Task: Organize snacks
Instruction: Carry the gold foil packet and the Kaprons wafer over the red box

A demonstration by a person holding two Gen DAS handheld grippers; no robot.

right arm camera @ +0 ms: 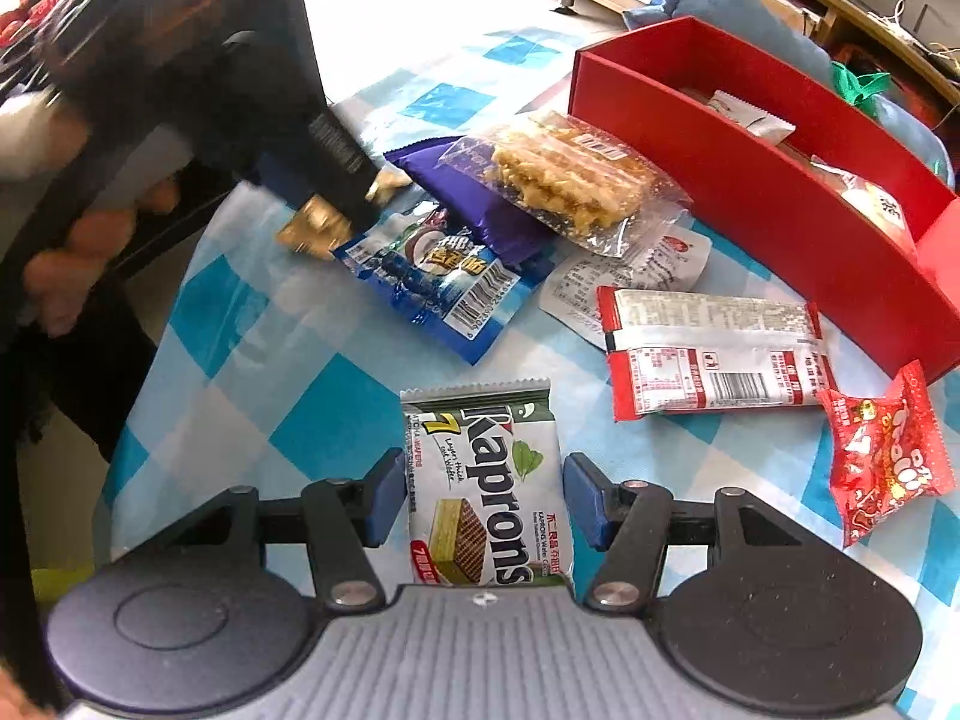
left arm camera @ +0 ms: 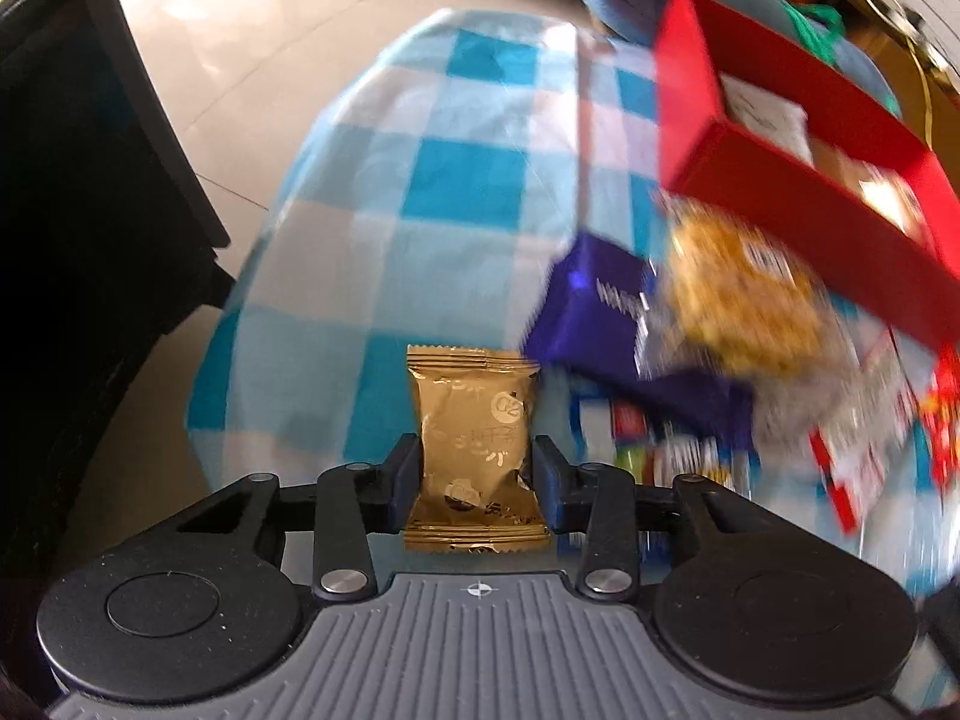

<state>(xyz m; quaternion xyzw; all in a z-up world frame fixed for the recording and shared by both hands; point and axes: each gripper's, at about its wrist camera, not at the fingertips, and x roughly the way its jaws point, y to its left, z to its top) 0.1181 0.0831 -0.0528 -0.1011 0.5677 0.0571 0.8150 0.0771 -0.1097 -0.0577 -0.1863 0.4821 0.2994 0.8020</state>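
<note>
Left gripper (left arm camera: 474,474): its two blue-padded fingers are closed on one gold foil snack packet (left arm camera: 474,450), held upright above the blue-and-white checked tablecloth (left arm camera: 420,180). In the right wrist view the same gripper (right arm camera: 336,204) appears at 10 o'clock, motion-blurred, with the gold packet (right arm camera: 315,228) at its tip.

Right gripper (right arm camera: 477,498): its two fingers stand apart on either side of one green-and-white Kaprons wafer packet (right arm camera: 483,480), which lies flat on the cloth; whether the pads touch it cannot be told.

Loose packets on the cloth, right wrist view, six counted besides the wafer:
- one purple wrapper (right arm camera: 474,204) at 12 o'clock
- one clear bag of golden puffed-rice cake (right arm camera: 570,180) resting on it
- one blue-and-white packet (right arm camera: 444,288) at 11 o'clock
- one white packet (right arm camera: 636,264) partly covered
- one red-and-white bar wrapper (right arm camera: 714,354) at 2 o'clock
- one small red candy packet (right arm camera: 882,462) at 3 o'clock

One open red cardboard box (right arm camera: 750,192) stands at 1 o'clock, with packets inside; their number cannot be told.
</note>
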